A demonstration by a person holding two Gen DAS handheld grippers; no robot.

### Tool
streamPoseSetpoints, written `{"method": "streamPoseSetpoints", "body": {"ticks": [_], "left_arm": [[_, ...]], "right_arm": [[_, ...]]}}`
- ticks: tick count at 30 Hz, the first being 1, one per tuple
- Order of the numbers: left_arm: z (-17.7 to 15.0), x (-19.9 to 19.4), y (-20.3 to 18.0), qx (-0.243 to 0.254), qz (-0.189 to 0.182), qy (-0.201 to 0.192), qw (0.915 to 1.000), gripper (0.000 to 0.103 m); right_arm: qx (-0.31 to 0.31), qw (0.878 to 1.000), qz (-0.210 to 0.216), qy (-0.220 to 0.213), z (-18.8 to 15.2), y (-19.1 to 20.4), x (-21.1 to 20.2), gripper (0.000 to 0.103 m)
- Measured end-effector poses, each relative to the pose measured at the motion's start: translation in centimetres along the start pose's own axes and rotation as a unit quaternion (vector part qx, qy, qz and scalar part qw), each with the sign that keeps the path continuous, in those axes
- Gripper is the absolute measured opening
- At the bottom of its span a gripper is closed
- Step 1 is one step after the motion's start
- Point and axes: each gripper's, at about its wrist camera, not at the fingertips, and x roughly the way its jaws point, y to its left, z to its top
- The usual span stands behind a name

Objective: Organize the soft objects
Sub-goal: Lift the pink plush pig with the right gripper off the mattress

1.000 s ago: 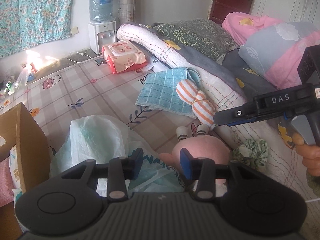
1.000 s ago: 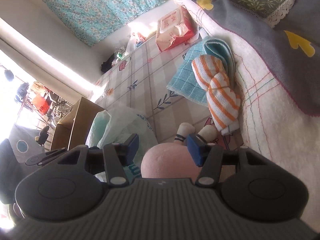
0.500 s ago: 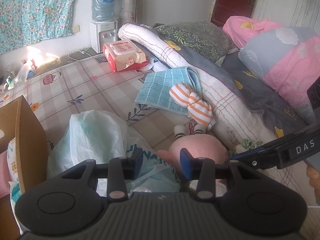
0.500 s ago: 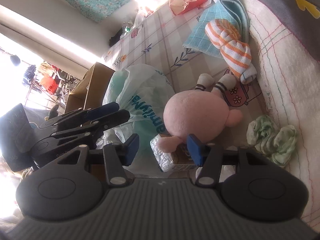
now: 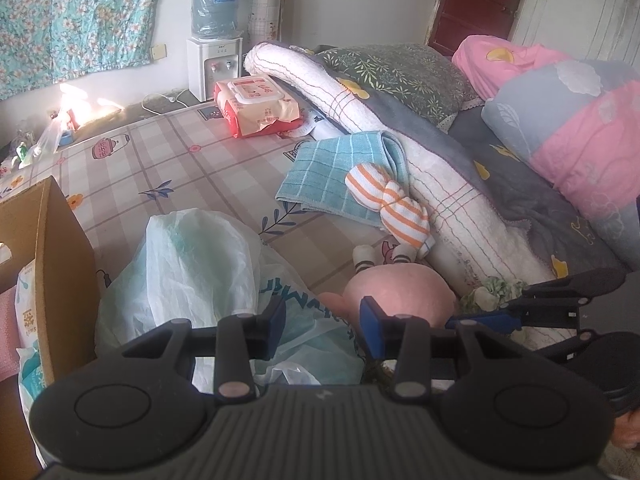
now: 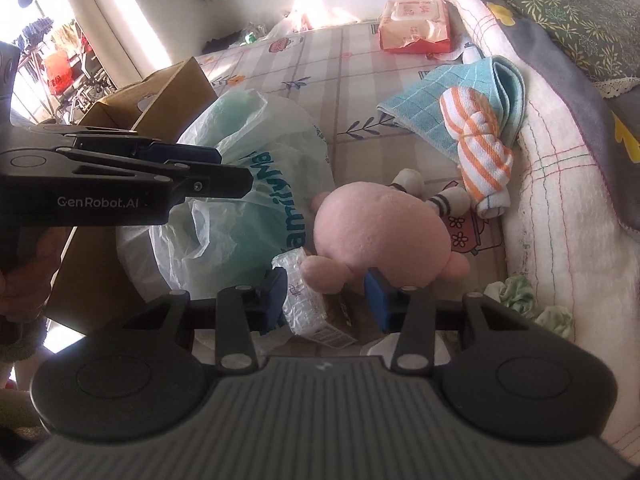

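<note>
I read this as barely begun. From the left: my cardboard box (image 6: 132, 96) holds little I can see. My left gripper (image 5: 320, 314) hangs open over the plastic bag (image 5: 192, 264). The pink plush (image 6: 384, 232) lies loose on the bed, my right gripper (image 6: 326, 290) open at its arm. Striped socks (image 6: 480, 152) and teal towel (image 6: 440, 100) wait unsorted.

You get daylight from the bright opening (image 6: 44, 40) at upper left of the right wrist view; it blows out there. Glare patch on floor by the wall (image 5: 84, 100). Left wrist view dimmer, even. Fisheye bends edges; corners vignette dark.
</note>
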Motion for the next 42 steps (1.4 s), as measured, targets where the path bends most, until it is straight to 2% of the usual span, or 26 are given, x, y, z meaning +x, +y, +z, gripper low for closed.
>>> {"method": "streamPoseSetpoints", "body": {"ticks": [7, 9, 10, 12, 18, 19, 21, 26, 28, 34, 38, 42], "left_arm": [[-0.2, 0.0, -0.2, 0.000, -0.001, 0.000, 1.0000, 0.042], [-0.2, 0.1, -0.2, -0.001, 0.000, 0.001, 1.0000, 0.042], [-0.2, 0.2, -0.2, -0.001, 0.001, 0.002, 1.0000, 0.042], [-0.2, 0.1, -0.3, 0.000, 0.000, 0.001, 1.0000, 0.042], [-0.1, 0.1, -0.8, 0.019, 0.000, -0.007, 0.9998, 0.043], [-0.1, 0.1, -1.0, 0.027, -0.001, -0.008, 0.9996, 0.044], [0.0, 0.3, -1.7, 0.046, -0.002, -0.007, 0.9989, 0.053], [0.2, 1.4, -3.7, 0.091, -0.007, -0.007, 0.9958, 0.068], [0.4, 1.9, -4.0, 0.095, -0.011, -0.013, 0.9953, 0.070], [1.2, 3.0, -4.0, 0.070, -0.020, -0.026, 0.9970, 0.070], [1.8, 2.3, -3.7, 0.040, -0.031, -0.046, 0.9976, 0.063], [2.0, 0.3, -3.7, 0.021, -0.041, -0.081, 0.9957, 0.059]], "right_arm": [[-0.025, 0.999, -0.019, -0.023, -0.4, 0.7, 0.3, 0.032], [-0.032, 0.999, -0.021, -0.030, -0.5, 0.9, 0.4, 0.024], [-0.032, 0.999, -0.021, -0.034, -0.4, 0.8, 0.4, 0.023], [-0.027, 0.999, -0.019, -0.037, -0.3, 0.6, 0.3, 0.017], [0.023, 0.998, 0.004, -0.060, 0.4, -1.4, 0.0, 0.015], [0.037, 0.997, 0.009, -0.066, 0.6, -1.9, -0.2, 0.015], [0.067, 0.994, 0.017, -0.079, 1.0, -3.1, -0.4, 0.015], [0.136, 0.984, 0.049, -0.108, 1.9, -5.9, -0.5, 0.014], [0.145, 0.981, 0.053, -0.120, 2.2, -6.3, -0.5, 0.014], [0.133, 0.977, 0.056, -0.158, 3.9, -5.8, -1.7, 0.013], [0.120, 0.975, 0.056, -0.179, 4.9, -4.9, -2.9, 0.013], [0.105, 0.972, 0.063, -0.198, 5.7, -3.6, -4.7, 0.013]]}}
